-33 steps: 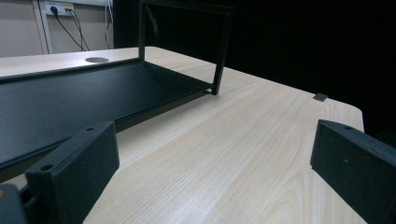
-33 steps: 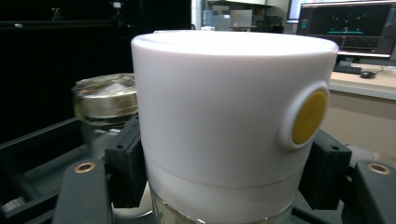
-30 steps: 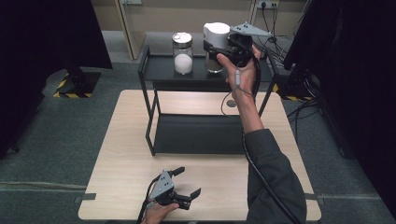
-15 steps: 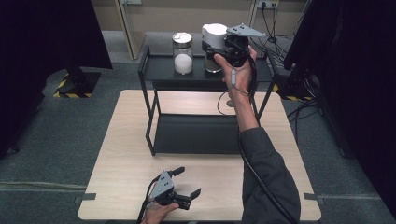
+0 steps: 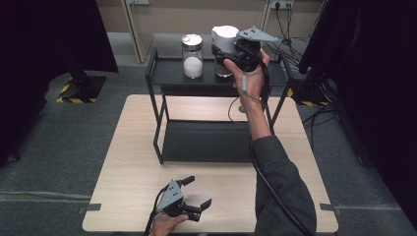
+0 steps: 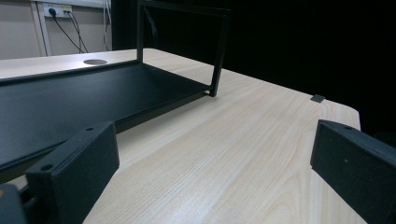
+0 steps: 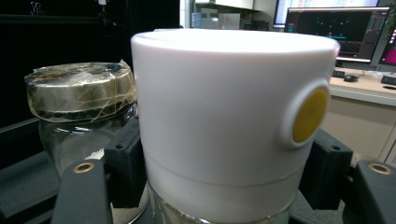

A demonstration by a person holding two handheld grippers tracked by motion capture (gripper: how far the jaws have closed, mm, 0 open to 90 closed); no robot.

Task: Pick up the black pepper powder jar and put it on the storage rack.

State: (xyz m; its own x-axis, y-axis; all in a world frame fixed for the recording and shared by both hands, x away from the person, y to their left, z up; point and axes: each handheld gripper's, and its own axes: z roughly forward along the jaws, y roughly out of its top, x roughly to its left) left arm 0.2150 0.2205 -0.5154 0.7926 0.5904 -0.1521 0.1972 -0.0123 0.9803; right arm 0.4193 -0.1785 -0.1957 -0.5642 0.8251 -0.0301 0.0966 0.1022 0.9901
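**Jar set on the top shelf, grip easing off**

On the top shelf of the black rack point(image 5: 169, 73), the right gripper point(image 5: 227, 55) sits around the white-capped jar point(image 5: 223, 46), one jaw on each side just below the cap. Those jaws have just been opening a touch, with the jar between them and standing upright on the shelf, right beside the gold-lidded jar point(image 5: 192, 55) half full of white powder. This looks like the release after placing. Next comes a wider opening and a straight pull back, careful not to knock the neighbour. Down at the near edge of the wooden table point(image 5: 133, 162), the left gripper point(image 5: 196, 191) rests with jaws spread wide and nothing in them.
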